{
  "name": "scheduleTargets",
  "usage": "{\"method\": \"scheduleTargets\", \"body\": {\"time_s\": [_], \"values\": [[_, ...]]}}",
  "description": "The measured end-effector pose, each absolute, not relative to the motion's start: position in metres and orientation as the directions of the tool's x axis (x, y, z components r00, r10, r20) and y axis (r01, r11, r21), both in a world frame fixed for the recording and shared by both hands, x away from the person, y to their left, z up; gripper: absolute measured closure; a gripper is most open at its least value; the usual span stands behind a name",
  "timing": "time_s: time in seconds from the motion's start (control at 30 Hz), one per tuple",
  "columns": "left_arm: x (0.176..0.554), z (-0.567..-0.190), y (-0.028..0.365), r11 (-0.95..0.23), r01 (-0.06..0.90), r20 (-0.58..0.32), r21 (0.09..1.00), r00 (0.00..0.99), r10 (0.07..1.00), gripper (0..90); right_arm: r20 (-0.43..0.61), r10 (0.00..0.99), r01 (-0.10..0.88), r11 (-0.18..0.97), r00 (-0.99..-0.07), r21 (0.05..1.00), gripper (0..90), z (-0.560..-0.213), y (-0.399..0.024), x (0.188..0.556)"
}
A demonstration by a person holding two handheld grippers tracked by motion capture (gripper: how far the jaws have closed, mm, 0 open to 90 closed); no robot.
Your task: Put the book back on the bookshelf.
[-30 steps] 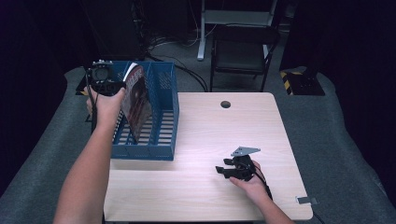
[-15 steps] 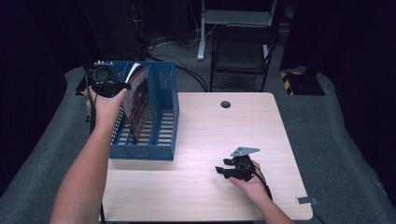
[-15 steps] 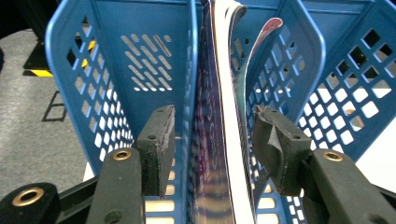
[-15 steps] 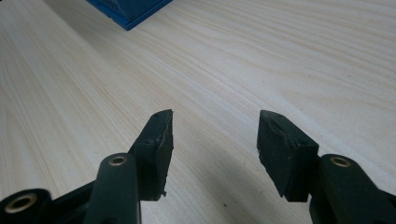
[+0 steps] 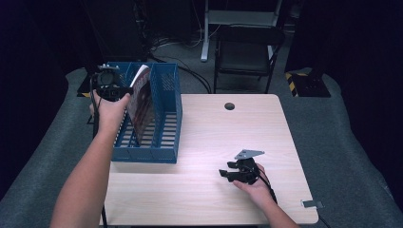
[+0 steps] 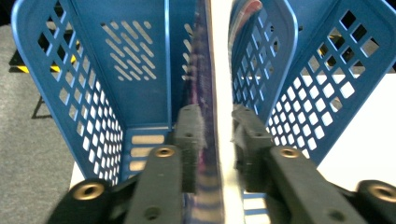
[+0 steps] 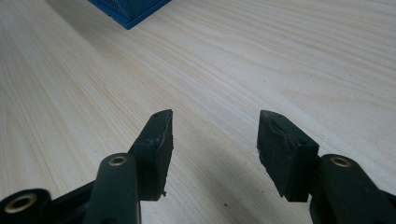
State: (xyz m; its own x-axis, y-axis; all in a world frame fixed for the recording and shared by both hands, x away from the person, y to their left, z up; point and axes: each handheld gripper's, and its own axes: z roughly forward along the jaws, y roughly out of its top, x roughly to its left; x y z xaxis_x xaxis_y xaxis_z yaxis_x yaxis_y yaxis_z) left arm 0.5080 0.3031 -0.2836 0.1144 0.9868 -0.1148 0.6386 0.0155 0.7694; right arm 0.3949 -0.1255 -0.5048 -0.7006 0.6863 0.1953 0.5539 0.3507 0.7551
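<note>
Left gripper (image 6: 217, 140) jaws, just closing, pinch magazine (image 5: 141, 102) upright in blue file rack (image 5: 164, 142); a thin-edge slip could topple it; right gripper (image 7: 215, 140) wide, empty

Lab/studio: black curtains, floor cables (image 5: 187, 71), folding chair (image 5: 247, 50), lone desk (image 5: 266, 128).

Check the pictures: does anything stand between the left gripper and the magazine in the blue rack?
Nothing visible does. The left gripper already straddles the magazine edge inside the blue rack, its jaws just closing.
</note>
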Motion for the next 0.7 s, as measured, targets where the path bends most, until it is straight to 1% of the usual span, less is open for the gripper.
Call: {"method": "scheduleTargets", "body": {"time_s": [0.03,0.07,0.17,0.27,0.37,0.5,0.6,0.7], "values": [[0.508,-0.284,0.304,0.021,0.643,-0.122,0.766,0.114,0.986,78.0,0.196,0.686,0.555,0.351,-0.701,0.754,45.6,-0.505,-0.125,0.395],[0.508,-0.284,0.305,0.023,0.651,-0.126,0.759,0.113,0.985,78.4,0.192,0.688,0.553,0.353,-0.7,0.755,45.6,-0.505,-0.125,0.395],[0.508,-0.284,0.307,0.026,0.646,-0.116,0.763,0.098,0.988,83.4,0.193,0.688,0.554,0.352,-0.7,0.754,45.6,-0.505,-0.125,0.395],[0.508,-0.284,0.309,0.043,0.639,-0.12,0.768,0.078,0.99,84.1,0.203,0.683,0.557,0.348,-0.701,0.754,45.6,-0.505,-0.125,0.395],[0.508,-0.284,0.313,0.073,0.64,-0.148,0.765,0.064,0.987,84.3,0.196,0.687,0.555,0.35,-0.7,0.754,45.6,-0.505,-0.125,0.395],[0.508,-0.284,0.314,0.083,0.637,-0.152,0.767,0.053,0.987,84.4,0.197,0.685,0.557,0.354,-0.701,0.752,45.6,-0.505,-0.126,0.395],[0.508,-0.285,0.317,0.112,0.636,-0.186,0.763,0.05,0.981,84.2,0.192,0.687,0.553,0.353,-0.701,0.754,45.6,-0.505,-0.125,0.395],[0.507,-0.286,0.318,0.109,0.632,-0.181,0.767,0.05,0.982,83.6,0.193,0.687,0.553,0.352,-0.7,0.755,45.7,-0.505,-0.125,0.395]]}}
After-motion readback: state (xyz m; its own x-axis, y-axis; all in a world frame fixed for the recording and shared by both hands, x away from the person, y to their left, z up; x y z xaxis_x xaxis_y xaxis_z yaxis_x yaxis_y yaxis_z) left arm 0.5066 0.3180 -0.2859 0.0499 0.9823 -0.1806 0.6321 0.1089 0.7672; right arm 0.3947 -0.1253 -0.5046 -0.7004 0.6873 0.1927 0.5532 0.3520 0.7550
